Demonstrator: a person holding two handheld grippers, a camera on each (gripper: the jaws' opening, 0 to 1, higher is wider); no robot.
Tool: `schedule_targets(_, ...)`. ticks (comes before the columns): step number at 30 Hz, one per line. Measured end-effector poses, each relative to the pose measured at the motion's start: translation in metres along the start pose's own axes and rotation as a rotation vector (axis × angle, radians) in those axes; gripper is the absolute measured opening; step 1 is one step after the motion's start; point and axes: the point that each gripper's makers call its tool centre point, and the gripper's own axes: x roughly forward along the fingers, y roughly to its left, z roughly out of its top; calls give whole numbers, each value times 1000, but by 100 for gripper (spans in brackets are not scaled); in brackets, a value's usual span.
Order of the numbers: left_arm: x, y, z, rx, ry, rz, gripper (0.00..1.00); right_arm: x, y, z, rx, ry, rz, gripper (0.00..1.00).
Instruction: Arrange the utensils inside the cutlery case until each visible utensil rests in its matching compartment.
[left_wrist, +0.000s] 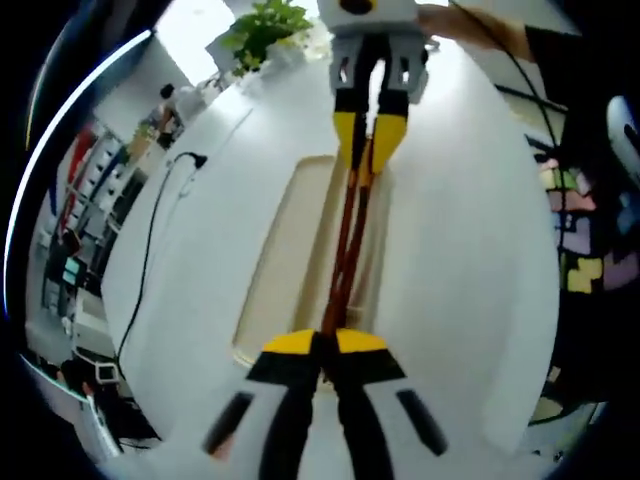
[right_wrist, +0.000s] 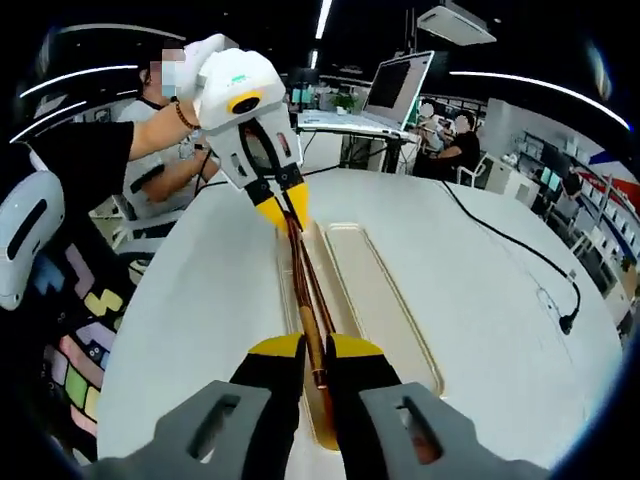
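- The left gripper (left_wrist: 320, 345), at the frame's bottom centre, is clamping one end of the chopsticks (left_wrist: 346, 250).
- The right gripper (right_wrist: 317, 350) is pinching the other end, at the bottom centre of its view.
- The chopsticks (right_wrist: 303, 270) are hanging over the cutlery case (left_wrist: 285, 240), mid-frame on the white table (left_wrist: 470, 250).
- The case (right_wrist: 385, 300) is lying open.

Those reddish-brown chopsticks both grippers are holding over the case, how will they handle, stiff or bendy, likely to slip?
The chopsticks look stiff: they run straight from the right gripper to the left gripper. They seem thin and glossy, so they may slip or cross if either grip loosens. Being slim and round, they would probably roll on the white table unless lowered into the cutlery case.
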Motion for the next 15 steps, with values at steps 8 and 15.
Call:
schedule_targets(8, 5, -2, -4, -35, 7, -38, 5, 3, 0, -6, 124, -8, 53, 8)
schedule_targets(15, 8, 4, -10, -74, -3, -18, 10, 3, -4, -11, 242, -39, 98, 8)
